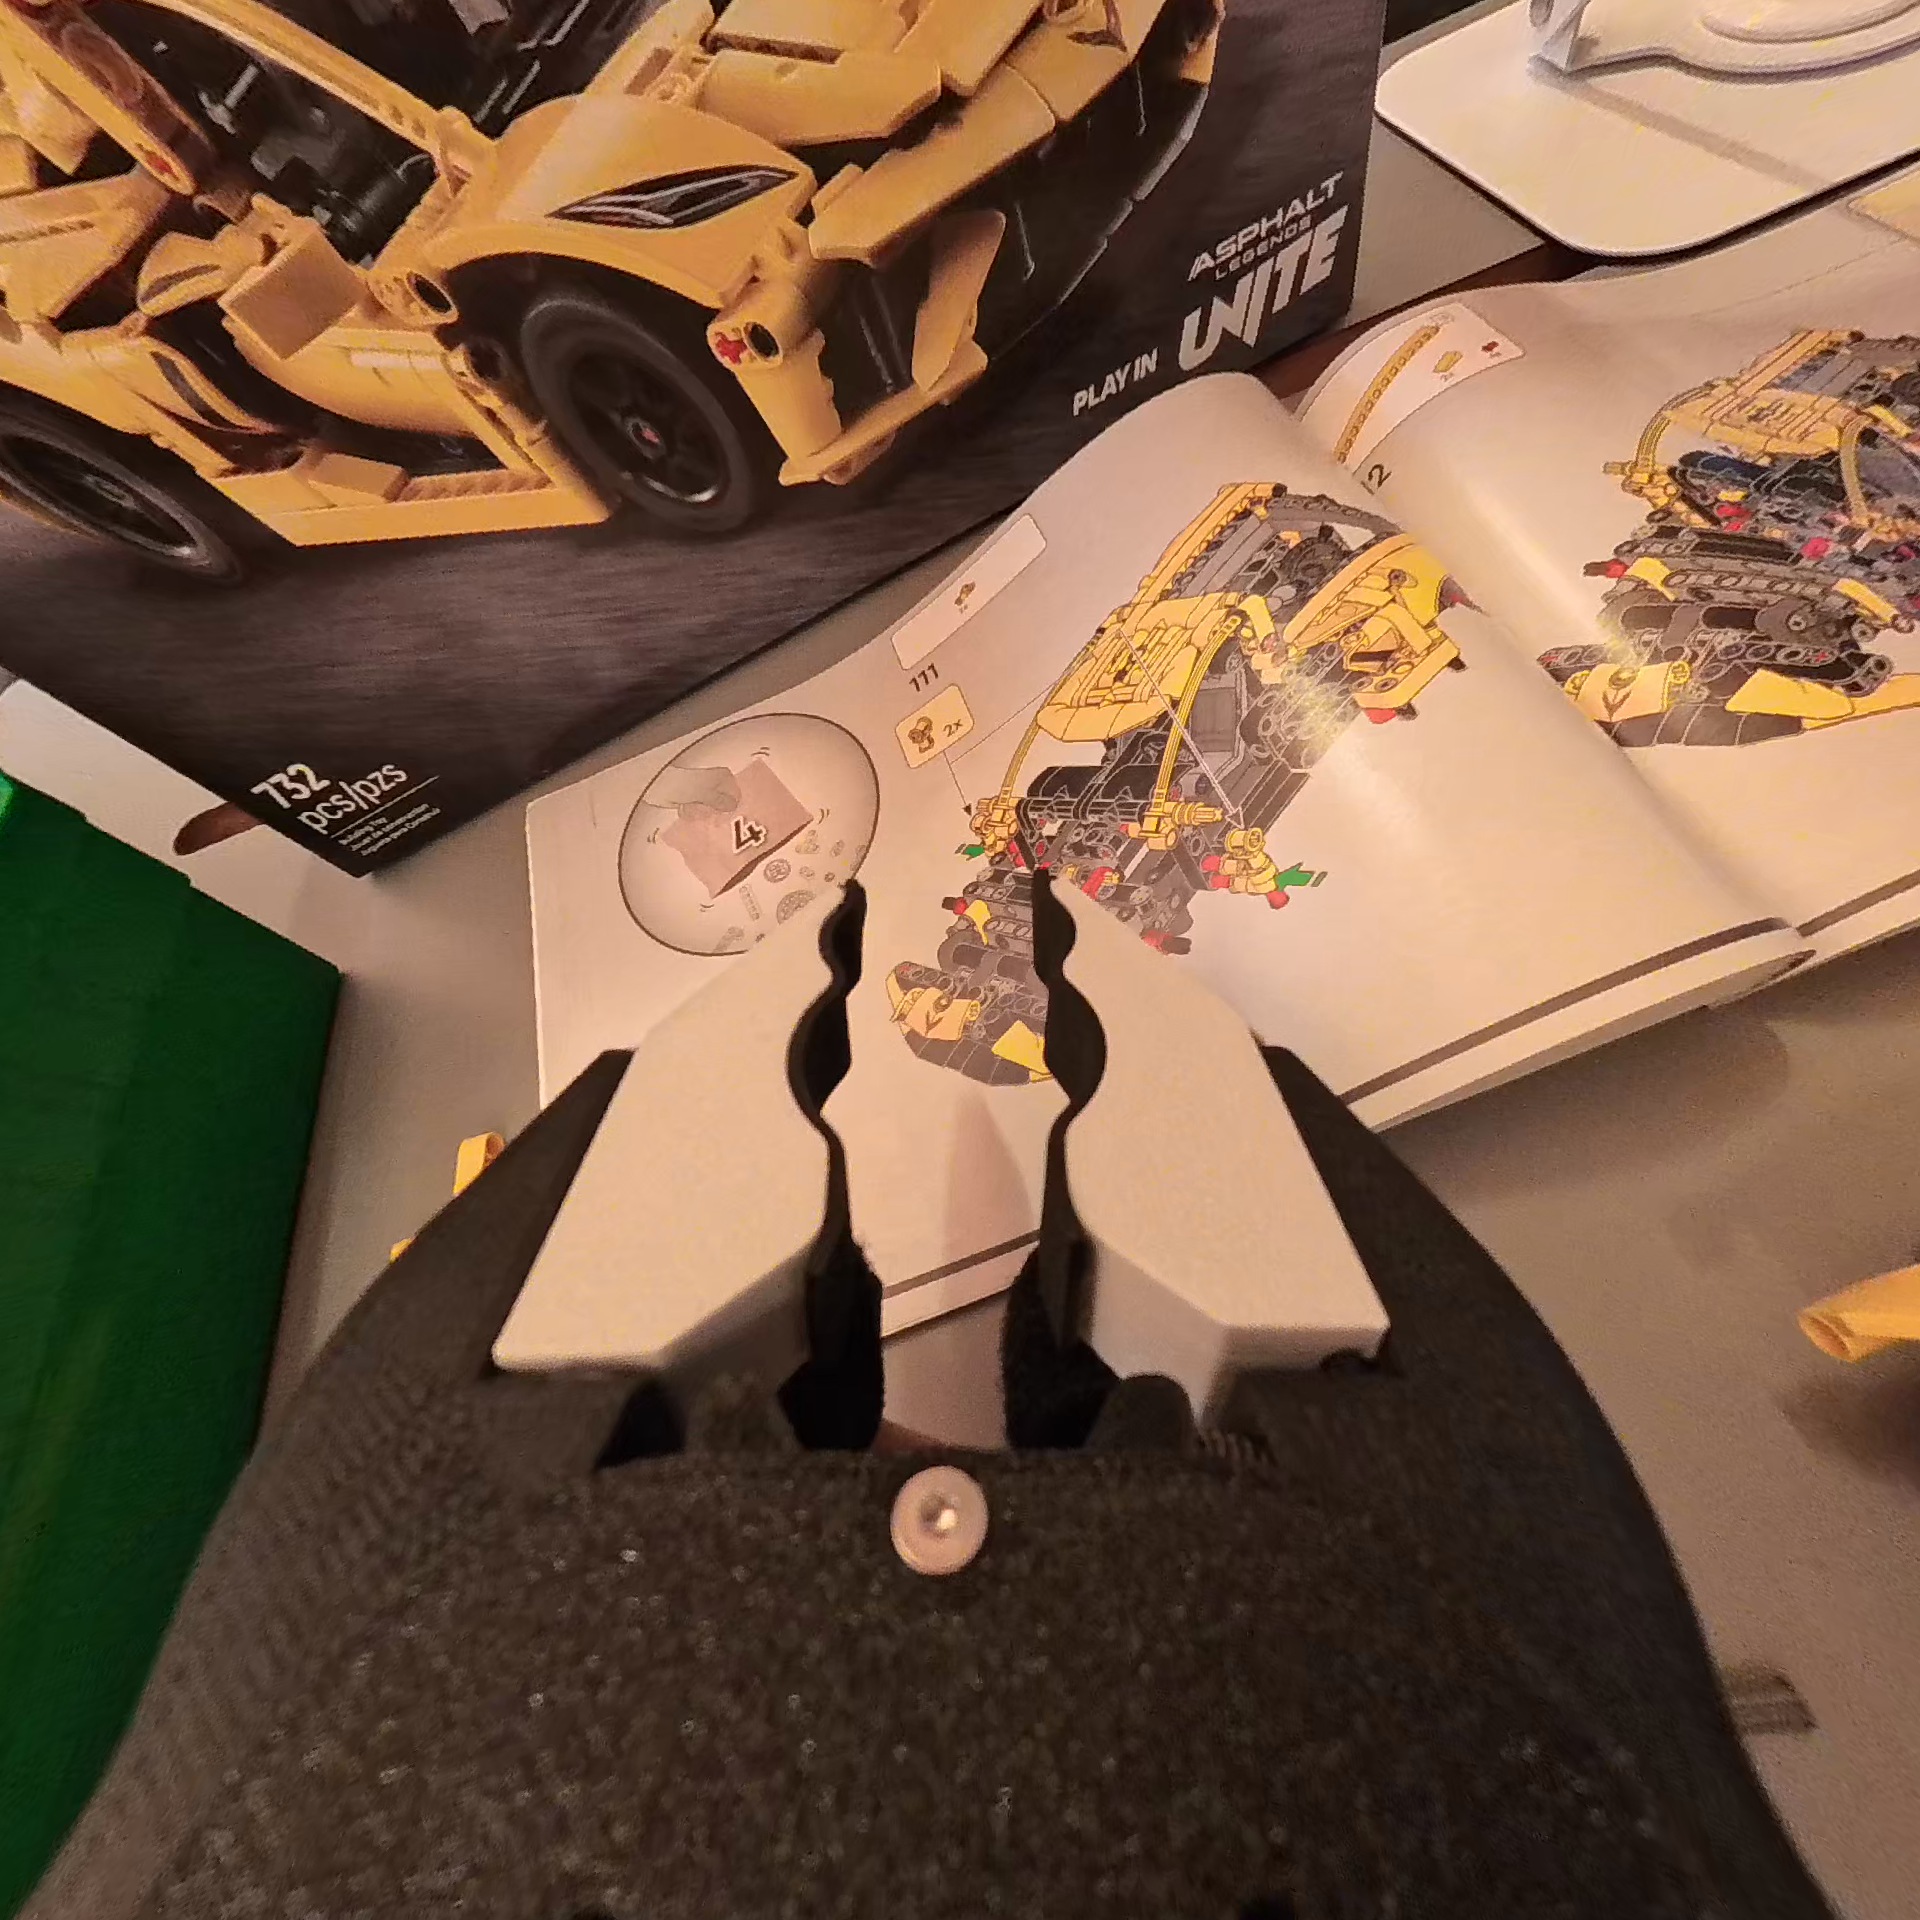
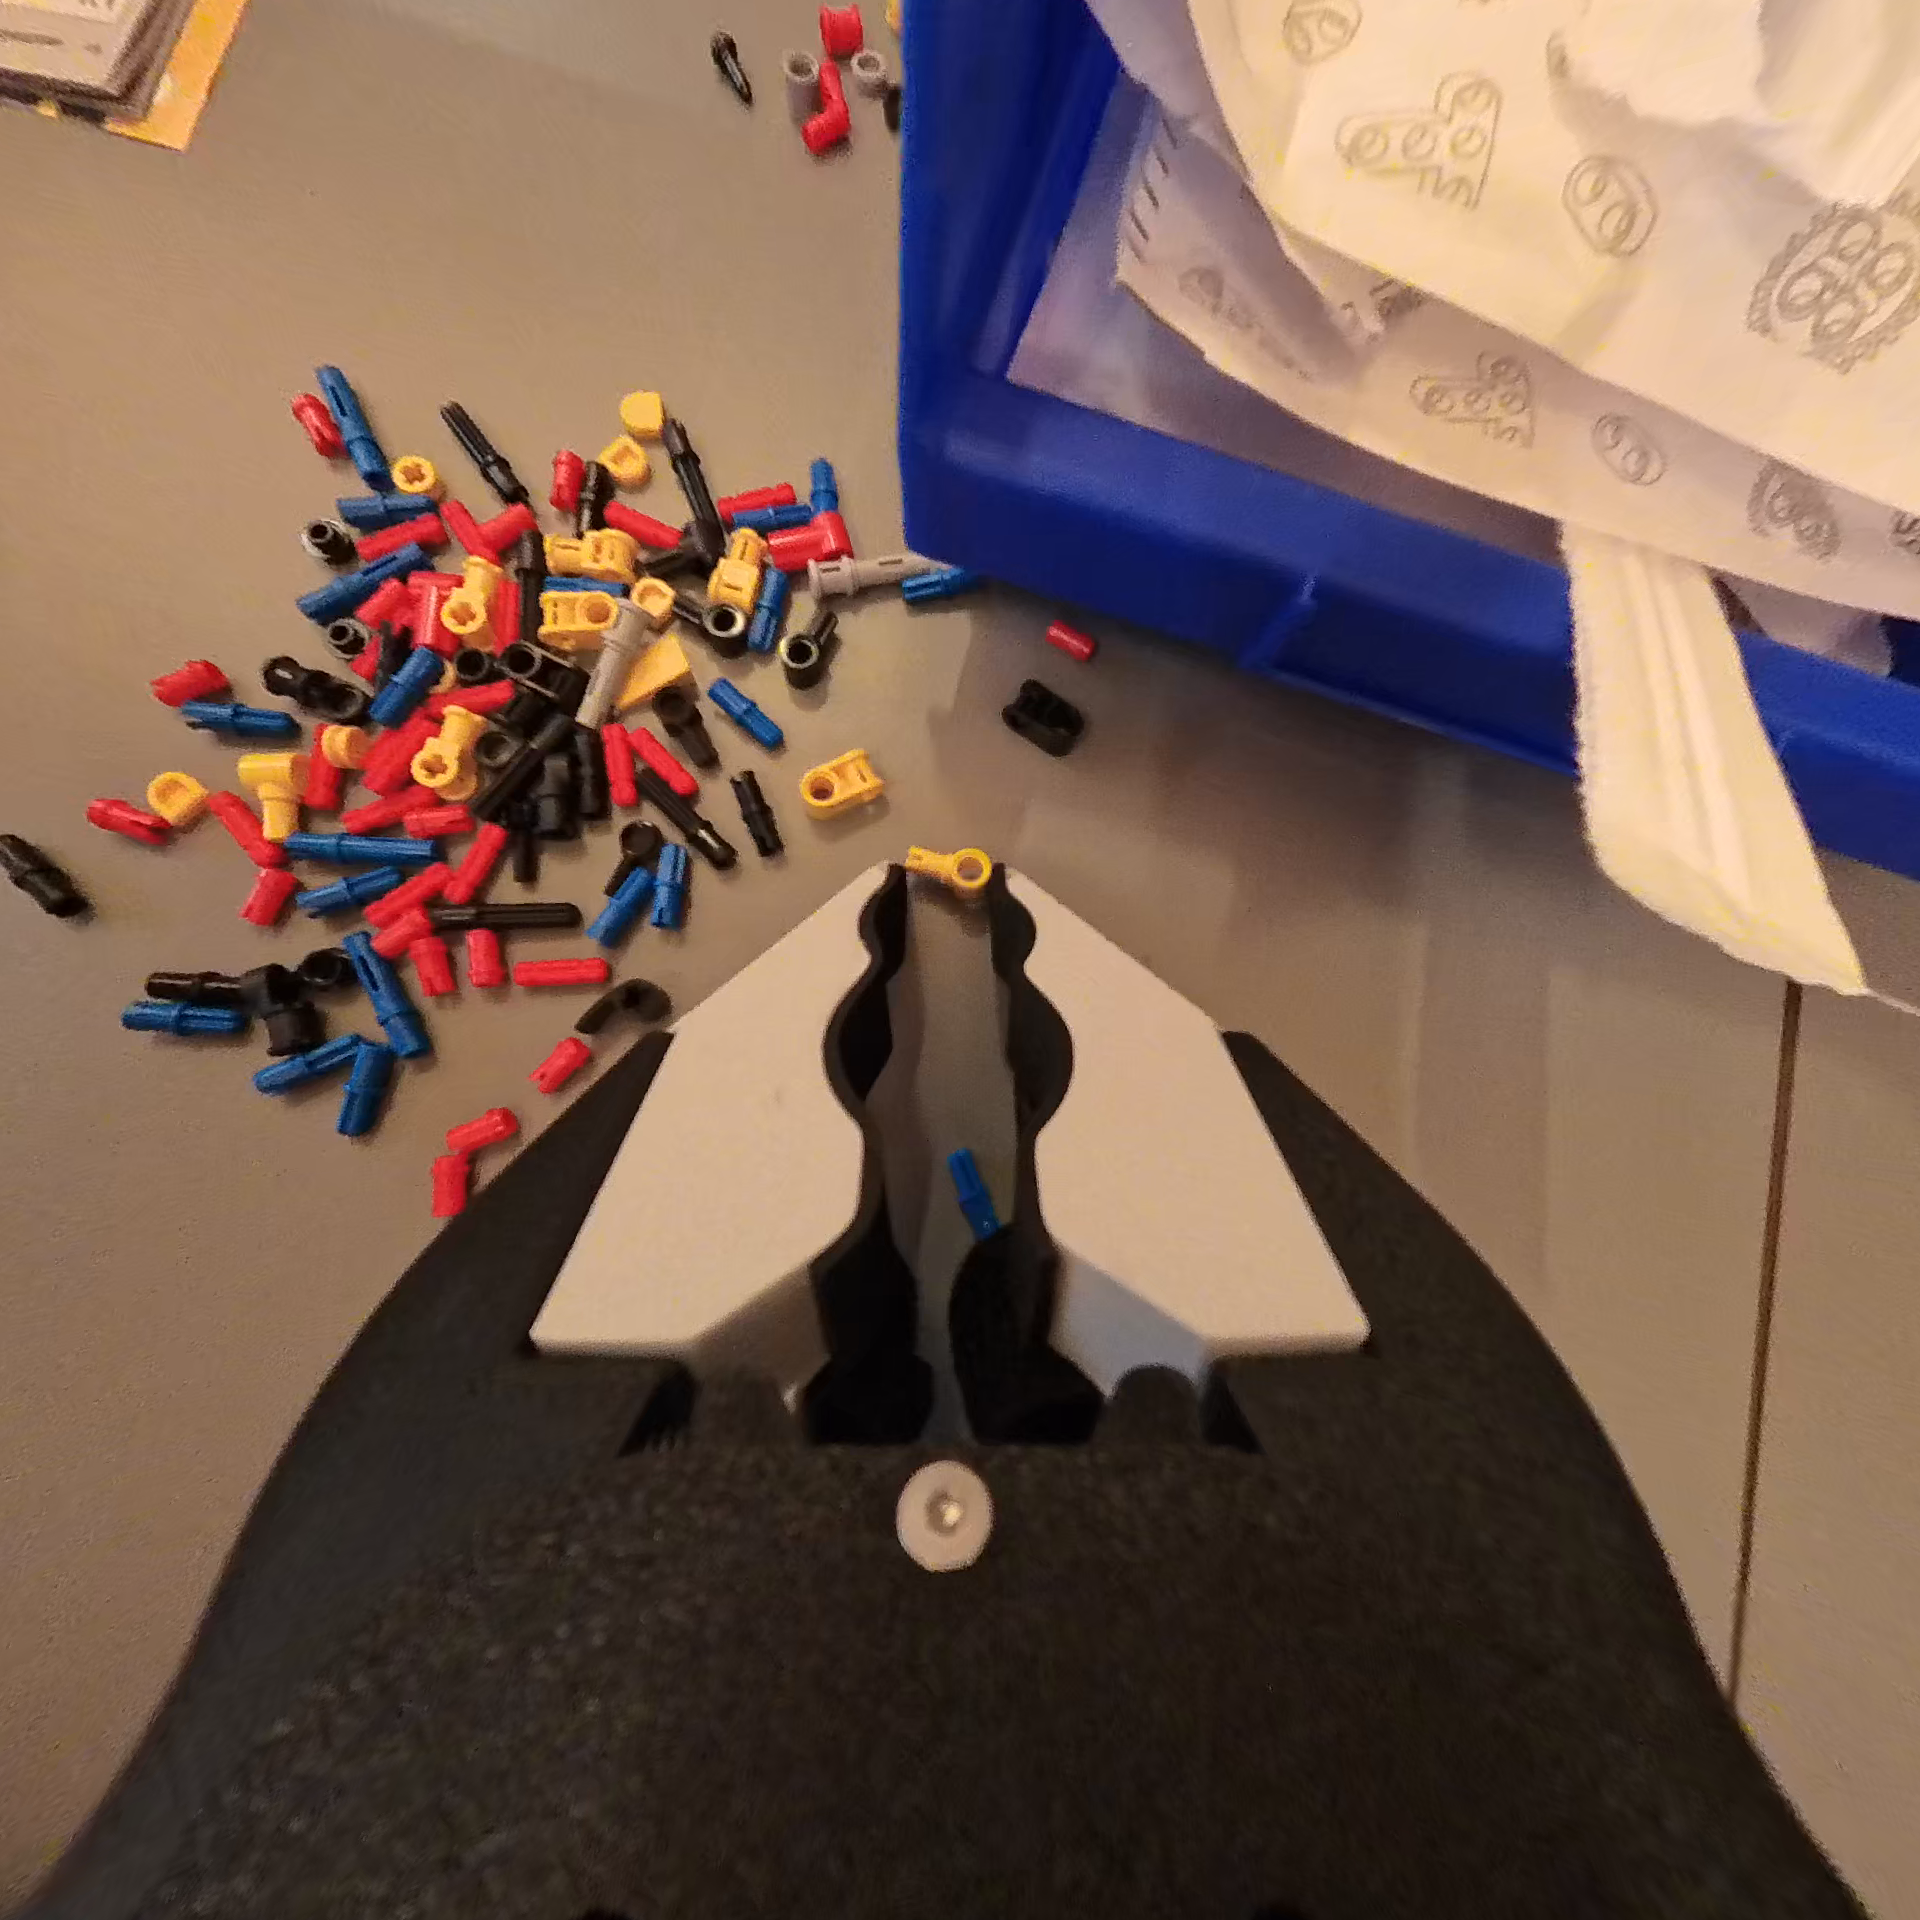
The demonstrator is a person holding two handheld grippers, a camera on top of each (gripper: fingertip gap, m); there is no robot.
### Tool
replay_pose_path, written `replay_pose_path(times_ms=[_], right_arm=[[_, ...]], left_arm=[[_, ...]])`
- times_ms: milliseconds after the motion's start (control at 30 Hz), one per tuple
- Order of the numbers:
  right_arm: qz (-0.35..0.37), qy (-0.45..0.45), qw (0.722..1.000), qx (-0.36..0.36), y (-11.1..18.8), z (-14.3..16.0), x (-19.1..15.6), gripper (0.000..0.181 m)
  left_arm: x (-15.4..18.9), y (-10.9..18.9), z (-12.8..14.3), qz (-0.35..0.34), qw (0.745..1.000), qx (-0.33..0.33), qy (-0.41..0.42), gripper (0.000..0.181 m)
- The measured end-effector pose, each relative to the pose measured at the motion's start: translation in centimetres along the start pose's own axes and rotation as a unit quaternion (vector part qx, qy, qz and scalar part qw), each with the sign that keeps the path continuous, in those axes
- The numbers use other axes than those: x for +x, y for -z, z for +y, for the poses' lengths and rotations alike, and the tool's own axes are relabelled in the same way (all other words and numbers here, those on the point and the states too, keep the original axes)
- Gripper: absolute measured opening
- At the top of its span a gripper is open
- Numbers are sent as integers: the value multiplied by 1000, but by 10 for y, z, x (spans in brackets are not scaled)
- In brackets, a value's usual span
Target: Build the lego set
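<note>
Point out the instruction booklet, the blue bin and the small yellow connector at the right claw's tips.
instruction booklet (image 1: 1382, 831): left wrist view, open left page.
blue bin (image 2: 1195, 540): right wrist view, front wall.
yellow connector (image 2: 954, 869): right wrist view, ring end.

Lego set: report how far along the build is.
Done: small parts are spilled out in a loose pile, and the instruction booklet lies open at a late step. In hand: the right gripper pinches a small yellow connector; the left gripper is open, empty. Left: no assembled model is in view.
</note>
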State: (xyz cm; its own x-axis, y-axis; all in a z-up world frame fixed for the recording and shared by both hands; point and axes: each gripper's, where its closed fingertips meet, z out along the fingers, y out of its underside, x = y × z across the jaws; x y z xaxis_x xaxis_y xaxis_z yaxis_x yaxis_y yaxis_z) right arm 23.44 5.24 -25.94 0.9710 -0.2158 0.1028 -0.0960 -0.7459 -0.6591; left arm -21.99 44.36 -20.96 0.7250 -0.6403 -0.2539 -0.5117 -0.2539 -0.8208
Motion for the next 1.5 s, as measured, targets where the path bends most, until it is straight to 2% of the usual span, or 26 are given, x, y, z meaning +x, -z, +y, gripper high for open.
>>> replay_pose_path(times_ms=[133,233,367,467,533,633,867,933,967,1033,1100,1233,1333,1500], right_arm=[[-35,22,998,44,22,-27,-24,14],[-115,79,989,57,37,-44,-81,14],[-215,162,962,47,38,-36,-177,14],[-288,173,941,35,36,-26,-242,14],[-304,193,933,20,34,-17,-267,14],[-289,227,930,5,29,-5,-279,14],[-279,231,932,13,29,-5,-278,15],[-294,208,933,16,31,-7,-277,29],[-298,195,934,23,34,-11,-272,30],[-280,167,944,51,38,-26,-246,27],[-214,136,965,61,33,-39,-197,24],[-82,78,993,19,18,-32,-99,17],[-75,58,996,1,11,-23,-79,14],[-82,69,994,-13,1,-19,-83,13]], left_arm=[[0,0,0,0,1000,1,2,32],[3,0,0,4,1000,1,2,32],[6,-2,0,5,1000,0,-7,32],[6,-3,1,6,1000,-3,-7,32],[3,-4,5,-3,1000,-12,-6,32],[0,-3,5,-3,1000,-13,5,32],[-3,-2,4,-5,1000,-9,6,32],[-2,-3,4,-4,1000,-10,6,32],[-2,-3,4,-4,1000,-9,5,32],[-1,-3,4,-3,1000,-8,2,32],[0,-3,4,-4,1000,-8,-2,32],[1,-3,3,-5,1000,-8,-9,32],[0,-4,5,-7,1000,-10,-11,32],[1,-5,5,-7,1000,-12,-15,32]])
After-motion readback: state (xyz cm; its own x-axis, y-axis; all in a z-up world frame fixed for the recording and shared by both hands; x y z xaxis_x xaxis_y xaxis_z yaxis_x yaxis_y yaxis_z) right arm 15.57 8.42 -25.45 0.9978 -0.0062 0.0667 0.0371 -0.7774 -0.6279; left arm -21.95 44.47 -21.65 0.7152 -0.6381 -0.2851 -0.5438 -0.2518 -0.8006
